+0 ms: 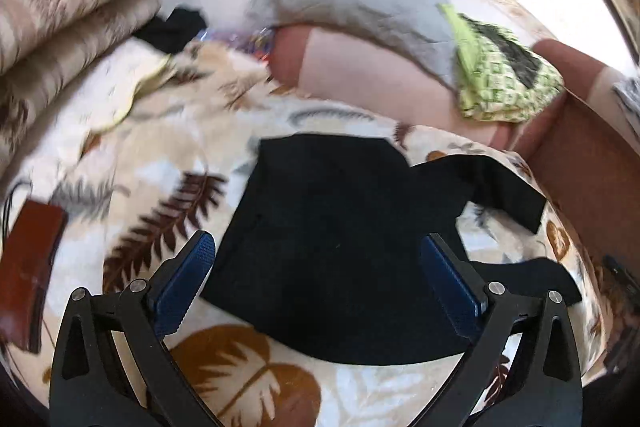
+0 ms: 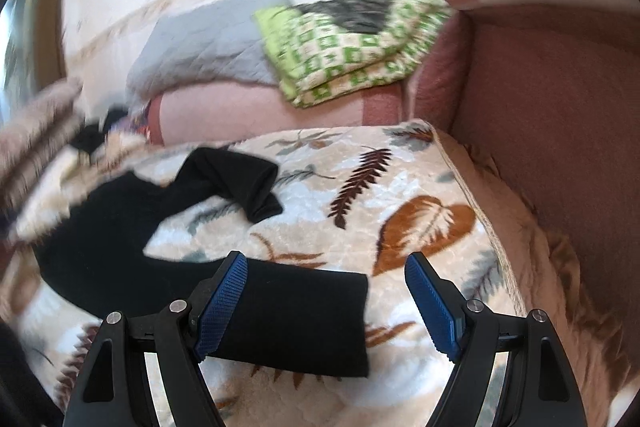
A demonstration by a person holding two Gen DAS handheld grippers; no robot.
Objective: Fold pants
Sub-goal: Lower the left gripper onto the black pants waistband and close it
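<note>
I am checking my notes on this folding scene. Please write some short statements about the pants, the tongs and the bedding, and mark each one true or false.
1. The black pants lie on a blanket with a leaf pattern. True.
2. The right tongs are clamped shut on a pant leg. False: they stand open, and the leg lies between them ungripped.
3. The left tongs are open. True.
4. The green checked cloth lies on top of the pants. False: it sits on the pink sofa back, away from them.
</note>
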